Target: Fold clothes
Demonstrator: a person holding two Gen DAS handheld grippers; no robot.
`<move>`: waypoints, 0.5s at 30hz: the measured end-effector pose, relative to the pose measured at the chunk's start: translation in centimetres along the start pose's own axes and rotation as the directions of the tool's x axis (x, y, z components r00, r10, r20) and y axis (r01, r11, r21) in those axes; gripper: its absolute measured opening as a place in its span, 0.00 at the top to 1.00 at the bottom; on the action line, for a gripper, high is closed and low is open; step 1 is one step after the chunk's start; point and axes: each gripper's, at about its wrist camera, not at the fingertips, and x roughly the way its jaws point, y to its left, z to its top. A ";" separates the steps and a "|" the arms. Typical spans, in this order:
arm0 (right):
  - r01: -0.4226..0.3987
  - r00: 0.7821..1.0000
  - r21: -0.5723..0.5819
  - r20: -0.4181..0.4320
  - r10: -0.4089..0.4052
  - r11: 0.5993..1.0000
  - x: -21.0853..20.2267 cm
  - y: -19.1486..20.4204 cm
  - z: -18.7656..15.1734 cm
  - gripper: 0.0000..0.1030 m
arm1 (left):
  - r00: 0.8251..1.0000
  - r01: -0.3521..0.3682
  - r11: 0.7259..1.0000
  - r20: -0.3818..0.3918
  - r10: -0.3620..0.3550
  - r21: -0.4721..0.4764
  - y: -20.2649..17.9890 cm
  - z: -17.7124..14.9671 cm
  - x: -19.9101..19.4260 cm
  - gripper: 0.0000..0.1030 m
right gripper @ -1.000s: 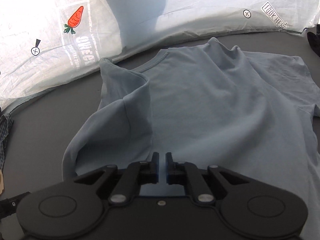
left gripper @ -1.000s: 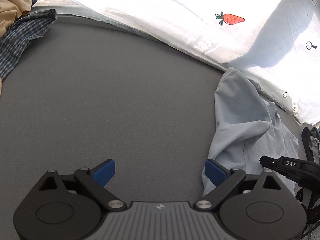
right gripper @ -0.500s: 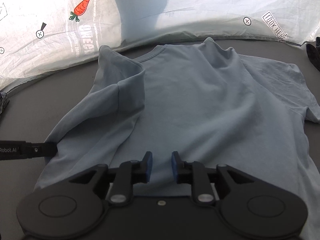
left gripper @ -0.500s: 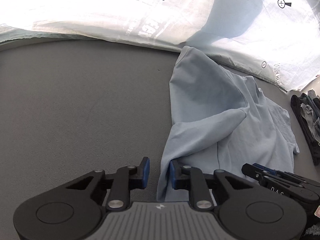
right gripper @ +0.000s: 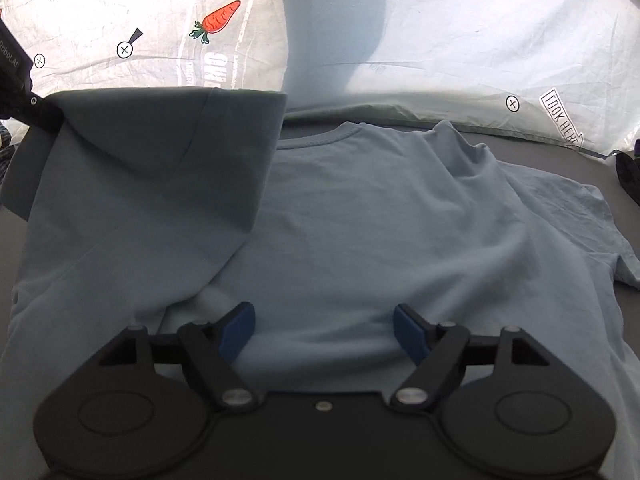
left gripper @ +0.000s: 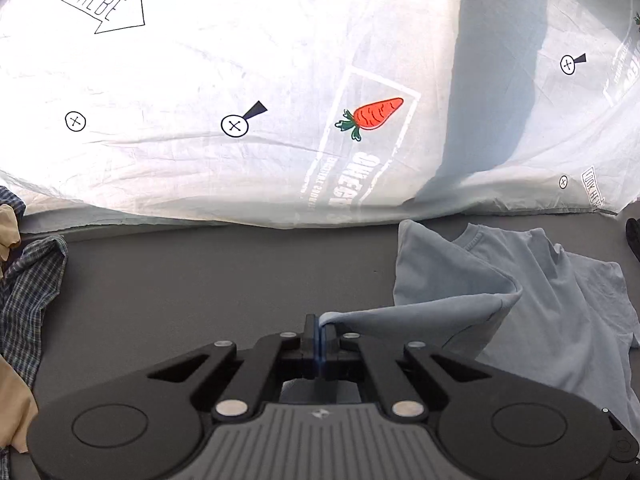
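A light blue T-shirt (right gripper: 380, 216) lies spread on the grey table, collar toward the far side. My left gripper (left gripper: 321, 330) is shut on the shirt's left sleeve edge (left gripper: 420, 316) and holds it lifted off the table. In the right wrist view that lifted sleeve (right gripper: 160, 152) hangs from the left gripper (right gripper: 36, 110) at the upper left. My right gripper (right gripper: 322, 326) is open, its blue pads apart just above the shirt's lower body.
A white printed sheet (left gripper: 280, 100) with a carrot picture covers the table's far side. A blue plaid shirt (left gripper: 28, 292) and a tan garment (left gripper: 12, 400) lie at the left. Dark clothing (right gripper: 628, 172) lies at the right edge.
My left gripper closed on the sleeve edge and lifted it. My right gripper went from shut to open over the lower shirt.
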 end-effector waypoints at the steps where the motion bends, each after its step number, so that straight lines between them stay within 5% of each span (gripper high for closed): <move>1: -0.003 1.000 -0.004 0.008 0.003 1.000 0.1 -0.2 -0.1 0.16 | 0.999 -0.030 1.000 0.017 0.030 0.001 0.9 0.8 -0.4 0.99; 5: -0.012 1.000 -0.008 0.020 0.012 1.000 0.4 -0.6 -0.3 0.12 | 0.980 -0.196 0.979 0.048 0.193 0.062 3.6 3.1 -0.4 0.98; 9: -0.011 0.999 -0.012 0.031 0.011 1.000 0.4 -0.6 -0.4 0.11 | 0.941 -0.324 0.944 -0.076 0.329 0.064 6.7 2.0 2.8 0.88; 13: -0.010 0.999 -0.014 0.032 0.011 1.000 0.3 -0.6 -0.4 0.11 | 0.901 -0.409 0.910 -0.127 0.415 0.072 9.4 -1.2 3.8 0.72; 15: -0.008 0.999 -0.013 0.037 0.008 1.000 0.3 -0.5 -0.6 0.10 | 0.904 -0.404 0.914 -0.144 0.403 0.022 10.8 -2.6 3.5 0.65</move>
